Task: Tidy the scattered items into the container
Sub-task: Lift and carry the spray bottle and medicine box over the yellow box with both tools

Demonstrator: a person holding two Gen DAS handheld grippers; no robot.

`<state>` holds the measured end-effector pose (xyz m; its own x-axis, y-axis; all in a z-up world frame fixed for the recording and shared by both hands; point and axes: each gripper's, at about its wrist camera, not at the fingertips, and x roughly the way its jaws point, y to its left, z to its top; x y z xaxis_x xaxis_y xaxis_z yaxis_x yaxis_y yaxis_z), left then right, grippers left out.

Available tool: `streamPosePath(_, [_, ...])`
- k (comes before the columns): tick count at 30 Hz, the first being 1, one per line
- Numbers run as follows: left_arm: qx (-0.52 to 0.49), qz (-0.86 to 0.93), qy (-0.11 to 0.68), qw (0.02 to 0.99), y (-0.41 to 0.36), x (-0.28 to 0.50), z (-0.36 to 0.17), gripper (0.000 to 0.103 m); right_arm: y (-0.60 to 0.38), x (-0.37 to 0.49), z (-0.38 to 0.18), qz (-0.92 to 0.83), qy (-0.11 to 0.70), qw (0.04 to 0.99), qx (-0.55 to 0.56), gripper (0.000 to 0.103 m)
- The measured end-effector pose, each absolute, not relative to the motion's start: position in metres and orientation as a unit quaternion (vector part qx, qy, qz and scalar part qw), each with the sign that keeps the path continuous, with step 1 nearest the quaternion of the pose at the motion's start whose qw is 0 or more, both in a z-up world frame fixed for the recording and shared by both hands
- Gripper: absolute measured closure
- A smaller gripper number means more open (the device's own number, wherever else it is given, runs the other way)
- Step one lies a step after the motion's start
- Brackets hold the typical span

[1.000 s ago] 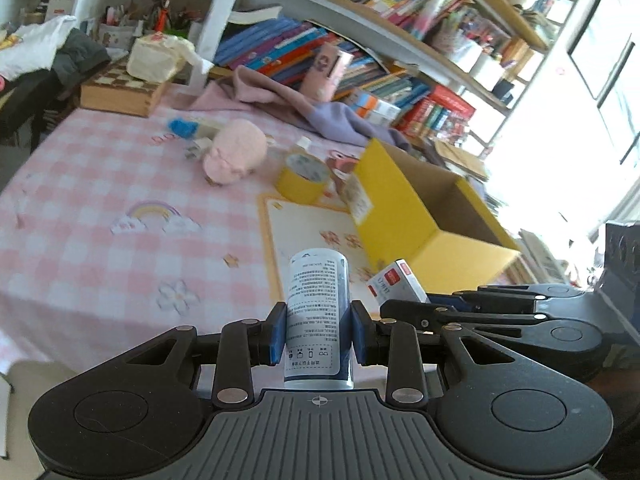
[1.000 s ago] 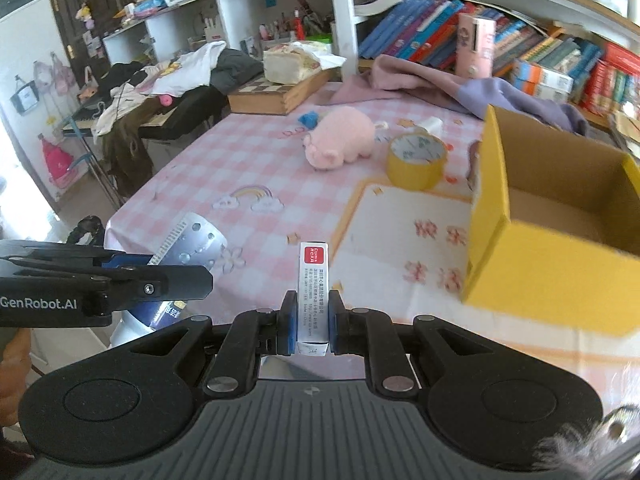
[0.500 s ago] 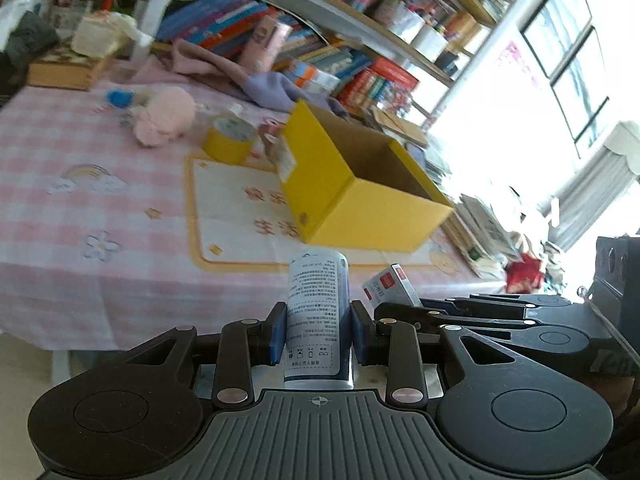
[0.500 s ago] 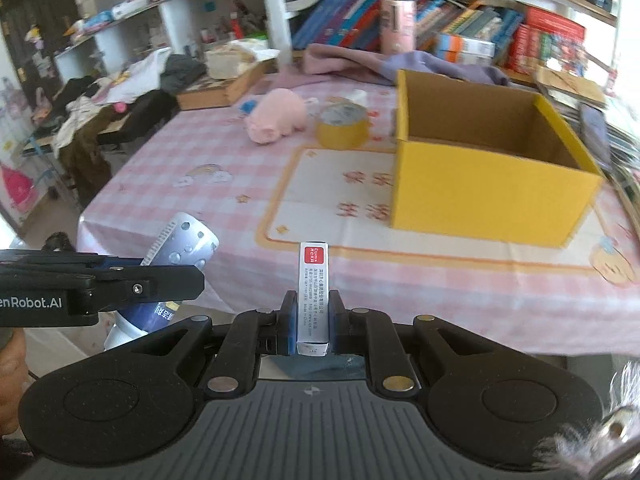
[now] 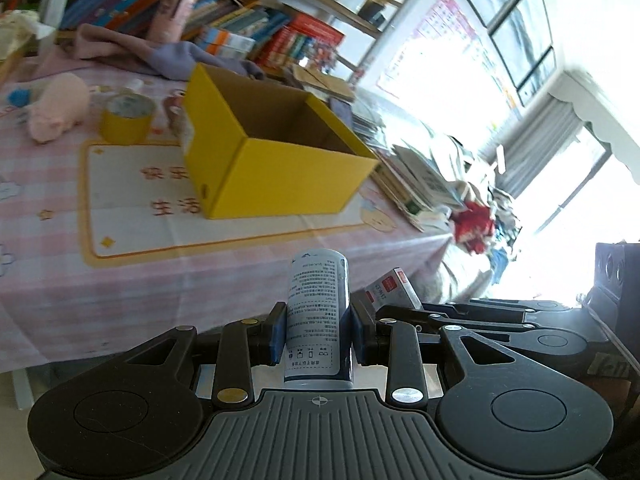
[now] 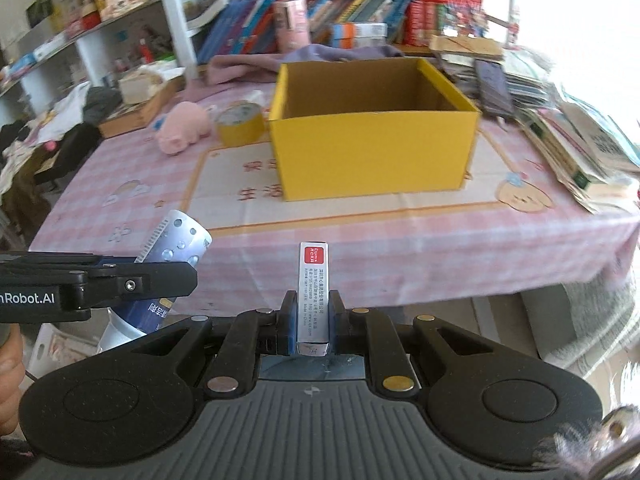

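Both grippers off the table edge, short of yellow box (image 6: pixel 374 152), angled down: left gripper (image 5: pixel 318 330) pinches bottle (image 5: pixel 318 316); right gripper (image 6: pixel 313 322) pinches small carton (image 6: pixel 313 292).

The right gripper (image 6: pixel 313 326) sits at the bottom of the right wrist view, its fingers (image 6: pixel 289 322) pressed on a slim white carton (image 6: pixel 313 294) with a red label, standing upright. Beyond it, an open yellow box (image 6: pixel 374 152) rests on a pink checked surface (image 6: pixel 120 184). Just left of the box stands a yellow tape roll (image 6: pixel 241 126), and left of that a pink plush pig (image 6: pixel 184 127). Far left of the box, nearer the camera, the left gripper (image 6: pixel 160 280) clamps a silver and blue can (image 6: pixel 168 272).
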<state>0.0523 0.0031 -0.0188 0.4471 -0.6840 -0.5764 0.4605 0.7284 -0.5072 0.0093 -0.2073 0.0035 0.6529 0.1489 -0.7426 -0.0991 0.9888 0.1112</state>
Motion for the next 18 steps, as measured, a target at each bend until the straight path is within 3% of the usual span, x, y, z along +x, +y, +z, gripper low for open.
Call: streamPosePath(18, [-0.118,-0.386,0.406,0.820,-0.037,0.076,-0.017,0.072,-0.241,0.013,0.005,0.016,0.412,0.910,0.053,0.089])
